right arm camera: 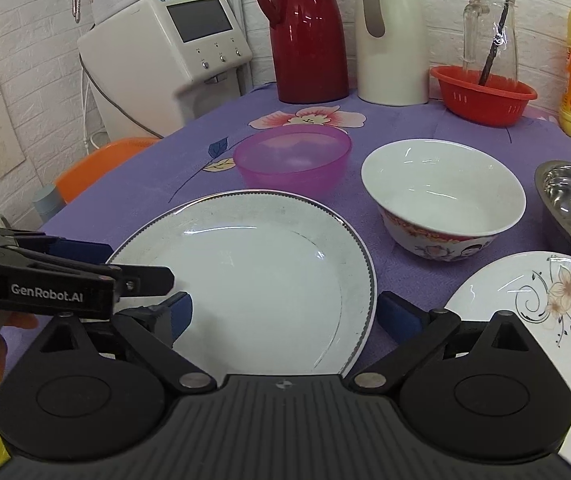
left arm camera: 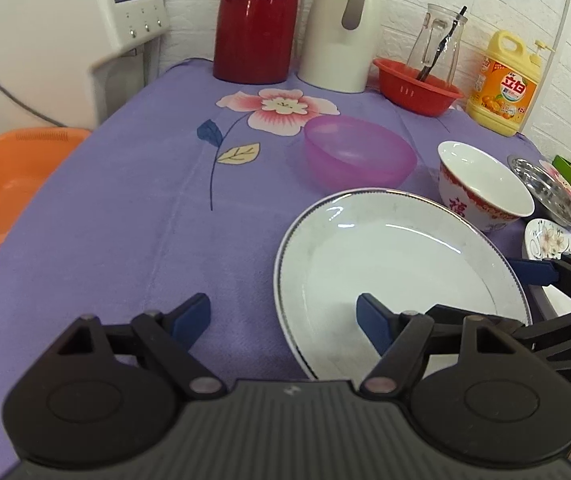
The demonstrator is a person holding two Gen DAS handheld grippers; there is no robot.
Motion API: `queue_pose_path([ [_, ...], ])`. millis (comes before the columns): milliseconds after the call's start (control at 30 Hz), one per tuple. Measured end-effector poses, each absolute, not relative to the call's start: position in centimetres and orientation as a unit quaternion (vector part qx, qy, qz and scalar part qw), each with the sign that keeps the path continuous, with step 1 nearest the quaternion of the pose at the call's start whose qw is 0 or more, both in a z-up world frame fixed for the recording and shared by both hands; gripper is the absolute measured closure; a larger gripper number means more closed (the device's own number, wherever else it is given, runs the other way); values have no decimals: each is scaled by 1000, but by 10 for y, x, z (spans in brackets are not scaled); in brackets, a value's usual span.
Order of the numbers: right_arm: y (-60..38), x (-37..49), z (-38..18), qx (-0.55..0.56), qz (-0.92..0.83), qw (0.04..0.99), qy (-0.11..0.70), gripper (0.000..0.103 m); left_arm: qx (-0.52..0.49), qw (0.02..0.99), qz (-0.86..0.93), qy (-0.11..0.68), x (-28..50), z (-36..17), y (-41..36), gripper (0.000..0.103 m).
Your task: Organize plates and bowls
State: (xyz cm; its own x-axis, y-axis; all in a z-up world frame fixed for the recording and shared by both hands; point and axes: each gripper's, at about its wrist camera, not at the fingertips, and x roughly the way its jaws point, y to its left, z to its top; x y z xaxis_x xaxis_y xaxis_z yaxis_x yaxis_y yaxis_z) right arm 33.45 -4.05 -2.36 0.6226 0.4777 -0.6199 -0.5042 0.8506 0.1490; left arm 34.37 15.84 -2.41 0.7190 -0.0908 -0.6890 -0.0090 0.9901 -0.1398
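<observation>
On the purple flowered tablecloth (left arm camera: 125, 208), left wrist view:
- Left gripper (left arm camera: 283, 314): jaws wide, holding nothing; one blue pad over bare cloth, the other over the near rim of the large white plate (left arm camera: 397, 276).
- Large white plate: flat on the cloth, right of centre, dark-edged rim.
- Pink plastic bowl (left arm camera: 359, 156): upright, just behind the plate.
- Red-patterned white bowl (left arm camera: 483, 186): upright, behind the plate's right side.
- Steel dish (left arm camera: 549, 192): right of that bowl.
- Floral plate (left arm camera: 547, 240): partly seen at the right edge.
- Right gripper (left arm camera: 541, 276): enters from the right, blue pad at the large plate's far-right rim; jaw spread cannot be told from this side.
- Back row: red thermos (left arm camera: 257, 20), white thermos (left arm camera: 343, 28), red basket (left arm camera: 417, 86) holding a glass jug (left arm camera: 439, 44), yellow detergent bottle (left arm camera: 503, 84).
- Off the table, left: orange basin (left arm camera: 13, 176), white appliance (left arm camera: 73, 28).

Right wrist view:
- Right gripper (right arm camera: 285, 314): jaws wide, one pad on each side of the large white plate (right arm camera: 245, 276), neither pressing on it.
- Left gripper (right arm camera: 97, 264): seen side-on at the plate's left rim.
- Pink plastic bowl (right arm camera: 291, 158), red-patterned white bowl (right arm camera: 441, 196): behind the plate, apart from one another.
- Steel dish (right arm camera: 569, 200), floral plate (right arm camera: 525, 304): at right, the floral plate nearer.
</observation>
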Motion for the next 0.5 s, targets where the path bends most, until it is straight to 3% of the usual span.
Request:
queue_pose_path([
  [500, -26, 343, -27, -28, 295, 889, 350, 0, -42, 923, 13, 382, 349, -25, 161, 29],
])
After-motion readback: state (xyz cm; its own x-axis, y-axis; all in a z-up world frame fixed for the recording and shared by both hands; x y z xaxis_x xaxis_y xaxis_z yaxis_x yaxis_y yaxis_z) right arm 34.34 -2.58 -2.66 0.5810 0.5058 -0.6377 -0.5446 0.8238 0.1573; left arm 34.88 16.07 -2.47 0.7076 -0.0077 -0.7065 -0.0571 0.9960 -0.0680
